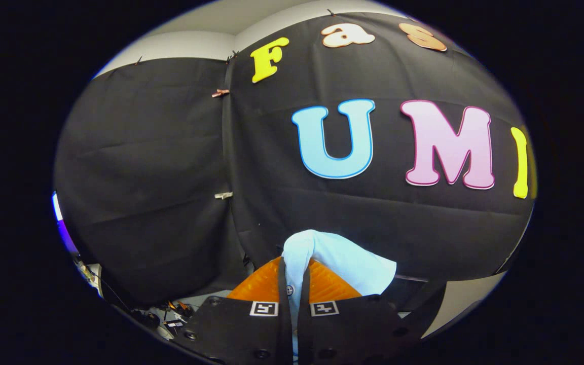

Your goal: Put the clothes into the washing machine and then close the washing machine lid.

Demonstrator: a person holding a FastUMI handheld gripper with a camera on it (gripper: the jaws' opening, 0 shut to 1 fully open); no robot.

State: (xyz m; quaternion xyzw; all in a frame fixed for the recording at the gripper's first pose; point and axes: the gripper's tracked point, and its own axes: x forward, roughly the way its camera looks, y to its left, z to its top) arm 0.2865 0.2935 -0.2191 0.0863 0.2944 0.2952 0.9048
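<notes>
Black cloth walls enclose the booth, two panels meeting at a clipped seam [223, 195], with a strip of pale wall above them. The garment [340, 258] is my landmark: a pale blue piece of clothing with a small button [289, 290] on it, bunched up and raised in front of the cloth wall. It sits between the fingers and bulges out just ahead of them. The gripper [293, 296] is nearly closed, with only a narrow gap between the fingers, and that gap is packed with the fabric; I judge both fingers to be pressing on it. Outward from the garment, to one side and lower, I see some small clutter [170, 317] near the foot of the cloth wall; I cannot identify the items. On the other side, a pale surface [467, 296] lies below the cloth.

Progress, as I judge it: the garment is gripped and lifted, so pickup is complete. Placing it into the washing machine and closing the lid remain.
</notes>
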